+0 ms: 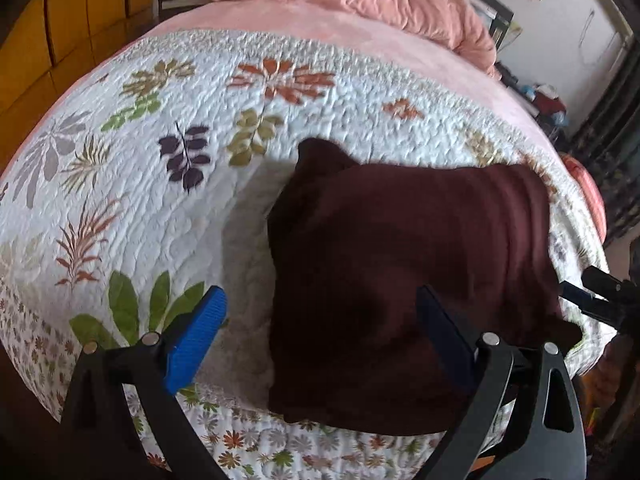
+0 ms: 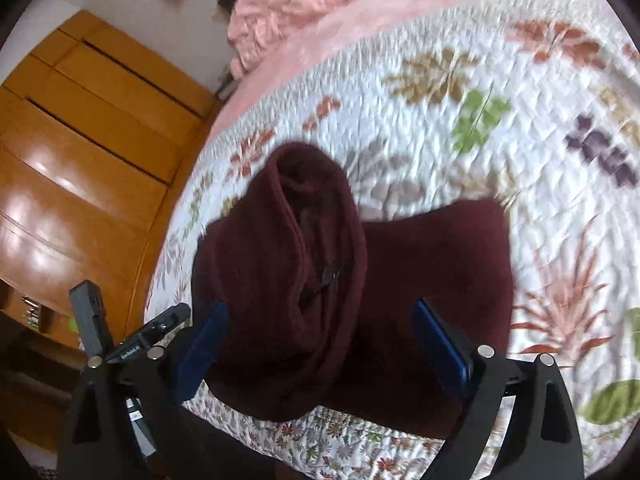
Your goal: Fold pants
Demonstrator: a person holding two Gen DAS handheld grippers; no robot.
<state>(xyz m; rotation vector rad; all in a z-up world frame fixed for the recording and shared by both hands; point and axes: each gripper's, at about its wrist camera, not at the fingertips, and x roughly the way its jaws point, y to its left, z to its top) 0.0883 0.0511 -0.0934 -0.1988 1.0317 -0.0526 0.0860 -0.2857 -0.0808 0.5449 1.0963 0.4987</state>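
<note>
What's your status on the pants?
Left gripper and right gripper: jaws open, empty. Maroon pants folded on quilt. Nothing in the way.

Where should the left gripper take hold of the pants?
Take the pants by the loose corner sticking out at their far left, coming from the left over bare quilt. That flap lies thin and apart from the folded bulk; the left gripper is open.

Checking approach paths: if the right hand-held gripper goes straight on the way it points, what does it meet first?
Most likely the maroon pants: the bunched, raised fold fills the gap between the open fingers of the right hand-held gripper. Depth is unclear, but the floral quilt lies beyond.
</note>
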